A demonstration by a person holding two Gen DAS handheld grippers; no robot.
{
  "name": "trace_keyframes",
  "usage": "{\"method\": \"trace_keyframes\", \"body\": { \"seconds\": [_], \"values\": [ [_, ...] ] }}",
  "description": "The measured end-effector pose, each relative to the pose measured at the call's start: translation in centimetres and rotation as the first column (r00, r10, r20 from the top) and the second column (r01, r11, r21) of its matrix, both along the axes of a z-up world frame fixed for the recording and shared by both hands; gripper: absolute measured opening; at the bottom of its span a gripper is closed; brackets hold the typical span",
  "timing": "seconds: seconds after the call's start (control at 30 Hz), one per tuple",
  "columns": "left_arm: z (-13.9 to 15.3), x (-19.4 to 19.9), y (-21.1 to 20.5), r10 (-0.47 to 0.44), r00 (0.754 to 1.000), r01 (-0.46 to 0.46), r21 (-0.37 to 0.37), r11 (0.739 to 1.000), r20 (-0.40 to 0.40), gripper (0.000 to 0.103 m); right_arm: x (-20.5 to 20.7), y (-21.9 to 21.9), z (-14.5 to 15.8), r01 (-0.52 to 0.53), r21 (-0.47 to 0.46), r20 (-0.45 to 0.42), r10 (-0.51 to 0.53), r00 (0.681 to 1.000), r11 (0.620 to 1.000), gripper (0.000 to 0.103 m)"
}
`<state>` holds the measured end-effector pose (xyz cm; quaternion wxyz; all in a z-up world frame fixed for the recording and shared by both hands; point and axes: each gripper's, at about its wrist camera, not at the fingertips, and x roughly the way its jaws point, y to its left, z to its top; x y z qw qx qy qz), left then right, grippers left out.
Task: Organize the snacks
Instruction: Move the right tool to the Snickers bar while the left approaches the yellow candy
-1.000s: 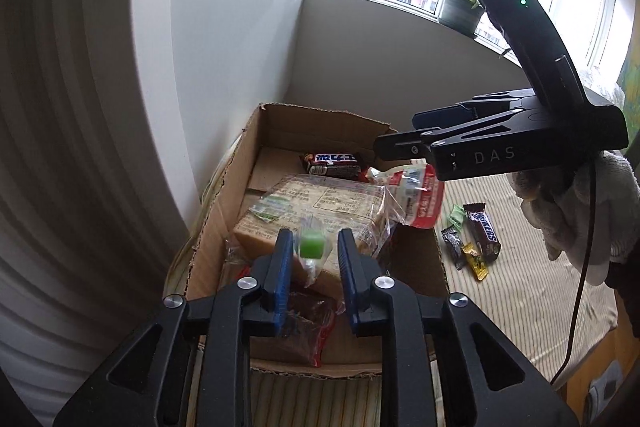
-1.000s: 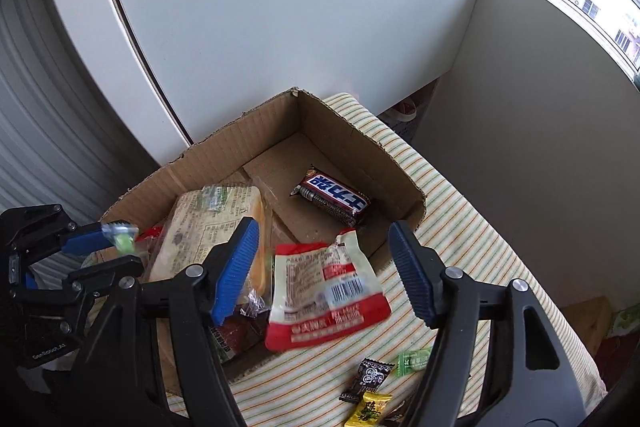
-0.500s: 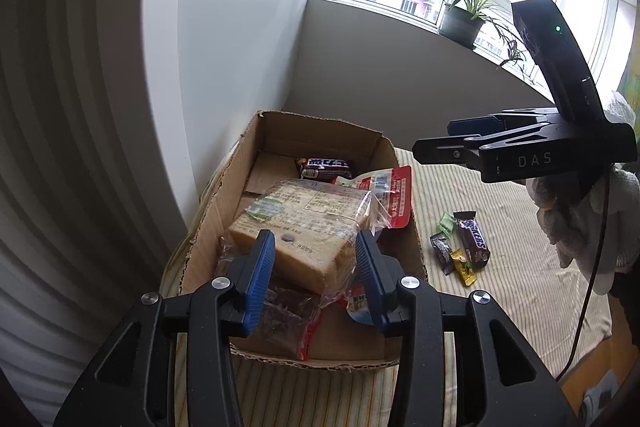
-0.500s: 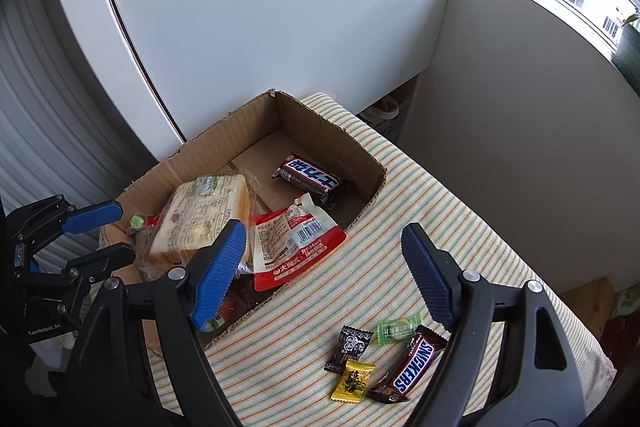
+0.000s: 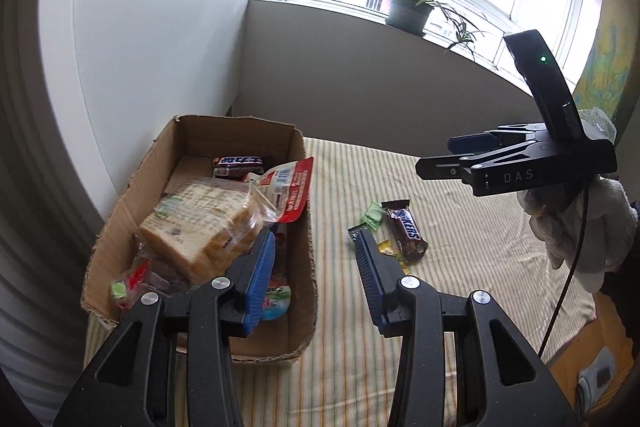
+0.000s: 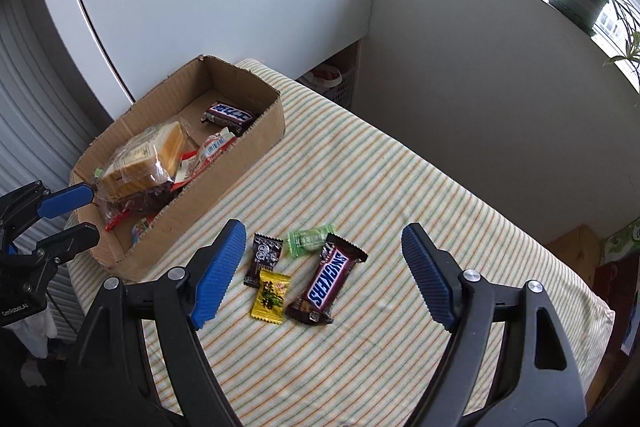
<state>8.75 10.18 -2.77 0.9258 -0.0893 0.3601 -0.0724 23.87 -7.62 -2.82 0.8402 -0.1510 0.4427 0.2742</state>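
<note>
A cardboard box (image 5: 306, 187) (image 6: 264, 139) on the striped table holds a bag of sliced bread (image 5: 200, 223) (image 6: 148, 155), a red-and-white pouch (image 5: 292, 183) (image 6: 208, 153), a dark bar (image 5: 238, 163) (image 6: 228, 115) and smaller sweets. On the cloth beside it lie a Snickers bar (image 6: 328, 279) (image 5: 406, 231), a green candy (image 6: 310, 239) (image 5: 372, 215), a black candy (image 6: 264, 259) and a yellow candy (image 6: 272, 297). My left gripper (image 5: 316, 263) is open and empty above the box's right wall. My right gripper (image 6: 320, 275) is open and empty above the loose candies.
The table (image 6: 400, 187) stands in a corner between a white wall and a grey wall. A potted plant (image 5: 412, 7) sits on the windowsill. The table's far right edge (image 6: 580, 283) drops to the floor.
The left gripper let go of a small green candy into the box, opened wide and drew back to the right. The right gripper dropped the red pouch into the box and moved over the loose candies.
</note>
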Motion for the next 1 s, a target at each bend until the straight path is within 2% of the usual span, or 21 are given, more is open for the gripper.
{"method": "trace_keyframes", "body": {
  "seconds": [0.4, 0.43, 0.5, 0.67, 0.83, 0.93, 1.0],
  "values": [
    [-2.7, 1.4, -7.6, -0.144, 0.986, 0.144, -0.004, 0.99, -0.088, 0.04, 1.4, -3.4, -5.1, 0.086, 0.07, -0.161, -0.074, 0.984, 0.994, 0.082],
    [-3.0, 1.5, -7.9, -0.15, 0.984, 0.15, -0.005, 0.989, -0.097, 0.04, 1.6, -3.5, -5.4, 0.09, 0.082, -0.175, -0.075, 0.982, 0.993, 0.081],
    [-3.6, 1.7, -8.6, -0.16, 0.981, 0.159, -0.011, 0.987, -0.114, 0.04, 1.8, -3.4, -6.1, 0.097, 0.086, -0.194, -0.079, 0.978, 0.992, 0.069],
    [-5.0, 2.7, -9.2, -0.163, 0.974, 0.157, -0.047, 0.986, -0.158, 0.035, 2.6, -2.7, -7.9, 0.11, 0.082, -0.236, -0.088, 0.968, 0.991, 0.067],
    [-6.2, 3.6, -9.8, -0.161, 0.969, 0.155, -0.044, 0.987, -0.188, 0.031, 3.1, -2.3, -8.8, 0.114, 0.086, -0.254, -0.089, 0.963, 0.99, 0.067],
    [-6.7, 4.2, -9.9, -0.156, 0.967, 0.151, -0.041, 0.988, -0.2, 0.029, 3.2, -1.9, -9.2, 0.104, 0.085, -0.269, -0.077, 0.96, 0.991, 0.056],
    [-7.1, 4.5, -9.9, -0.151, 0.966, 0.145, -0.043, 0.988, -0.21, 0.029, 3.4, -1.8, -9.6, 0.097, 0.08, -0.273, -0.072, 0.959, 0.992, 0.055]
  ]
}}
